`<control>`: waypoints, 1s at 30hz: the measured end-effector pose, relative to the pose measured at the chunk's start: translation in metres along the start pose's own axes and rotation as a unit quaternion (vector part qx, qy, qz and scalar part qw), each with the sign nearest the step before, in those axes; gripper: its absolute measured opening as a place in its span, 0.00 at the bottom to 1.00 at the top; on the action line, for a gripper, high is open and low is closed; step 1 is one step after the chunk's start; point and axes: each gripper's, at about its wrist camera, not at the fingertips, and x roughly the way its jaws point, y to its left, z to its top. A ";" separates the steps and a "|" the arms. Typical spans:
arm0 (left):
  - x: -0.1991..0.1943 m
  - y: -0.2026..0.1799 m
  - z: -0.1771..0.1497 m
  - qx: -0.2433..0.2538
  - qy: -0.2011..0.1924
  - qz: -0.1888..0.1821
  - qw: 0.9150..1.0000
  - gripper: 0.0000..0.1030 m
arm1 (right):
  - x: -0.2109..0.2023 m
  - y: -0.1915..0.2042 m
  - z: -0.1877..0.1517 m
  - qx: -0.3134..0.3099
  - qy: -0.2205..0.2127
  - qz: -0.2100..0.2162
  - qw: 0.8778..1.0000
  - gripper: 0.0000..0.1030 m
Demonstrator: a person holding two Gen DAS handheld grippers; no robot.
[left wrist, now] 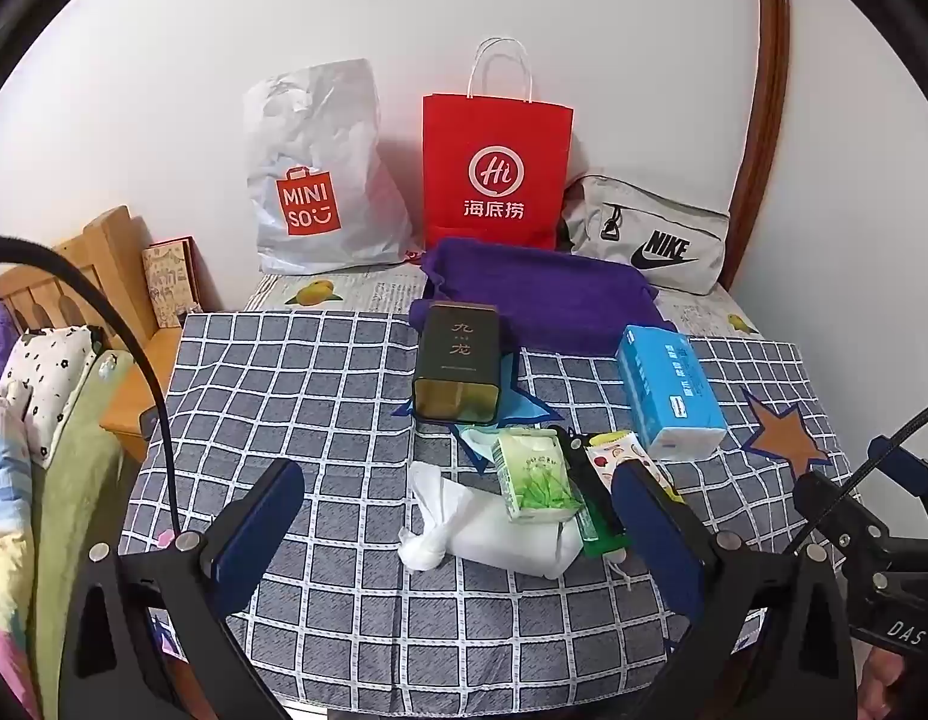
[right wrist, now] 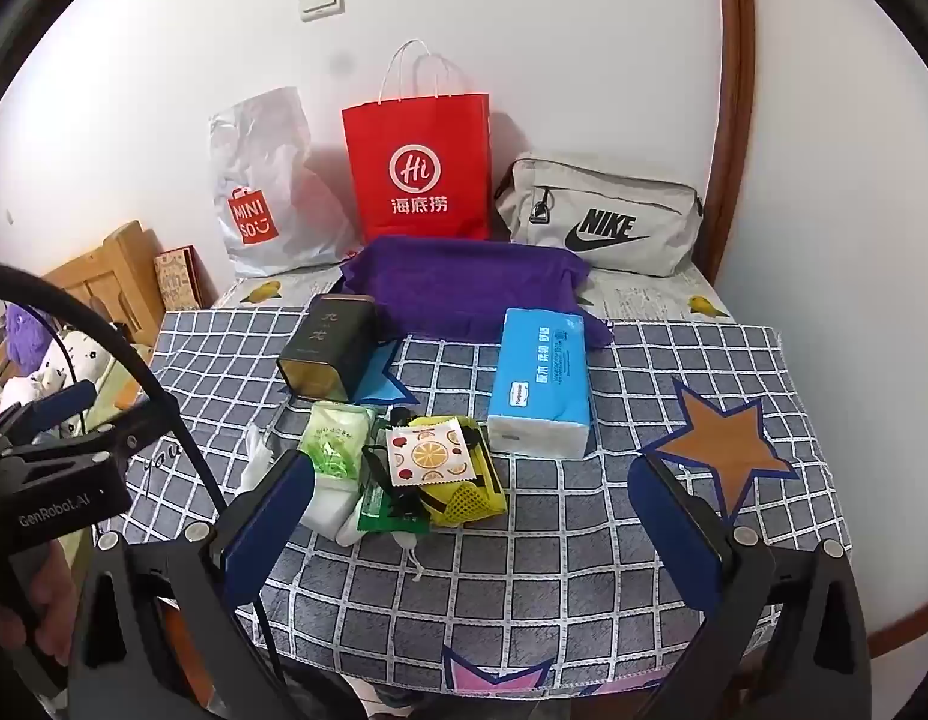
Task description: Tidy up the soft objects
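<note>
Two bags: MINISO, NIKE.

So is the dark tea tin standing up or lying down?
Lying down. The tea tin rests on its long side on the checked cloth, one end facing the camera.

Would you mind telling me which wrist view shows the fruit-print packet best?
The right wrist view: the fruit-print packet lies face up and unobstructed on the yellow mesh bag, orange slice pattern clear. In the left wrist view, only its upper end shows, the rest hidden behind the left gripper's right finger.
</note>
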 end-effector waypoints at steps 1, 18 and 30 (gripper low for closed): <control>-0.001 0.000 0.000 0.001 -0.001 0.000 1.000 1.00 | 0.000 0.000 0.000 -0.001 -0.001 -0.001 1.000 1.00; -0.005 0.000 0.000 -0.007 -0.002 -0.013 1.000 1.00 | -0.001 0.004 -0.002 -0.005 0.001 0.005 1.000 1.00; -0.005 0.000 0.001 -0.002 -0.013 -0.008 1.000 1.00 | 0.000 0.003 -0.004 -0.001 0.002 0.003 1.000 1.00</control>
